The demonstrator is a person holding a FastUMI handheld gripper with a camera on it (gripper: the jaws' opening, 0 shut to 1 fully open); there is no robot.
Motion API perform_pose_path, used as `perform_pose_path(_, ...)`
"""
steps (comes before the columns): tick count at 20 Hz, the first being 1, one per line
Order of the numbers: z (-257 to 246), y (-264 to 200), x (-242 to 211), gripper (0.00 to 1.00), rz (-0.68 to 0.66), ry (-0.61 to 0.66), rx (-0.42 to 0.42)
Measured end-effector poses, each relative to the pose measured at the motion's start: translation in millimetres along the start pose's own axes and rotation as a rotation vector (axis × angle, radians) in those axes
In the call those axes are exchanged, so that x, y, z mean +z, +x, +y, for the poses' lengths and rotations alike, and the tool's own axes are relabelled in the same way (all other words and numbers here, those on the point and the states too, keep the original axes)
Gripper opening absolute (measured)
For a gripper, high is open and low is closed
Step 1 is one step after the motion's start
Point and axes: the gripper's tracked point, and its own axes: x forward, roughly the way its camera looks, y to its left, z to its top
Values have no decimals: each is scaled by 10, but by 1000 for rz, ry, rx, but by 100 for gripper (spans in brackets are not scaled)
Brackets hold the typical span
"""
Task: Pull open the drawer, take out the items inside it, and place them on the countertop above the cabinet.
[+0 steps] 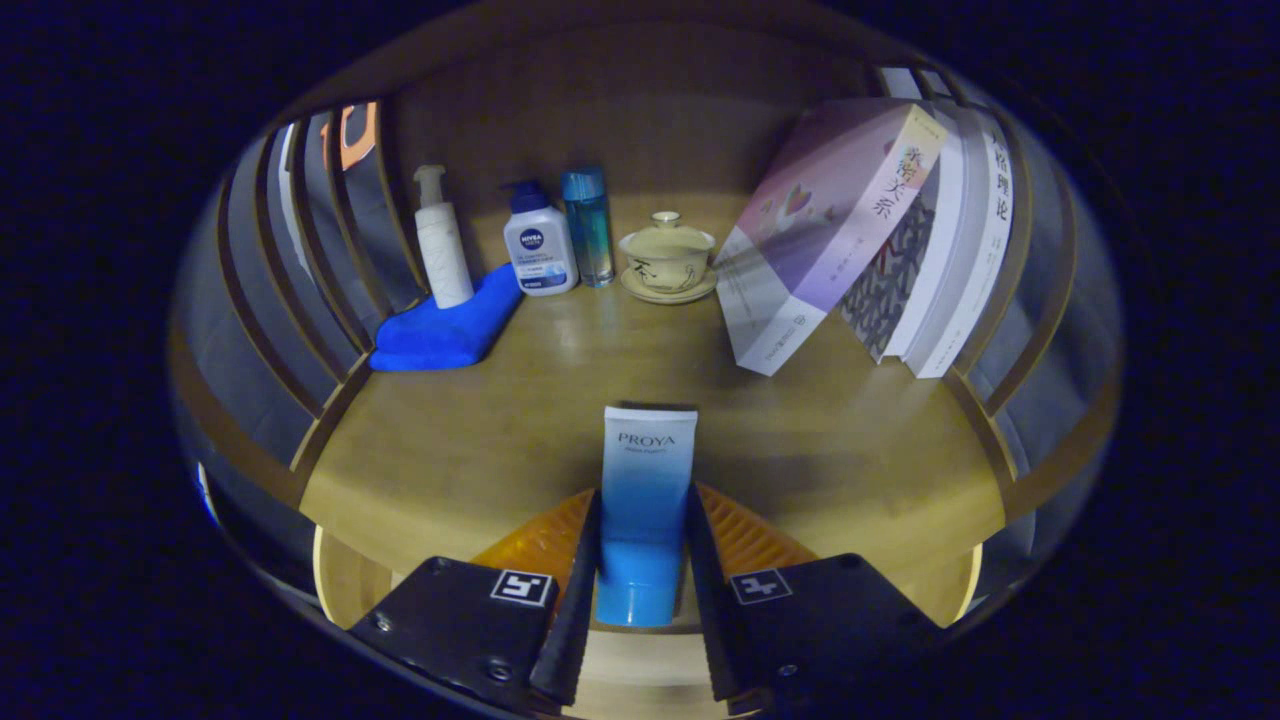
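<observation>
Claw (642,560): pinching blue tube (645,500) between both fingers, tube upright over table (480,440) front edge. Step, judged: placing. Next move: lower tube onto bare wood, then release.

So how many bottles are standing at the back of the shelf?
3: a white pump bottle on the blue folded cloth, a white bottle with a blue cap beside it, then a clear blue bottle next to the lidded teacup.
</observation>
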Motion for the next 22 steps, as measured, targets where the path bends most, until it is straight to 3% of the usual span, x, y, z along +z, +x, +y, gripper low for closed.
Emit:
perform_pose_path(5,-4,30,1,54,-122,-37,-23)
perform_pose_path(10,21,-214,35,64,-285,-16,-18)
perform_pose_path(11,11,-296,60,65,-325,-23,-21)
perform_pose_path(15,140,-783,-103,90,-445,12,29)
perform_pose_path(18,144,-1237,-225,97,-568,-7,40)
perform_pose_path(22,123,-1799,-497,98,-716,-73,41)
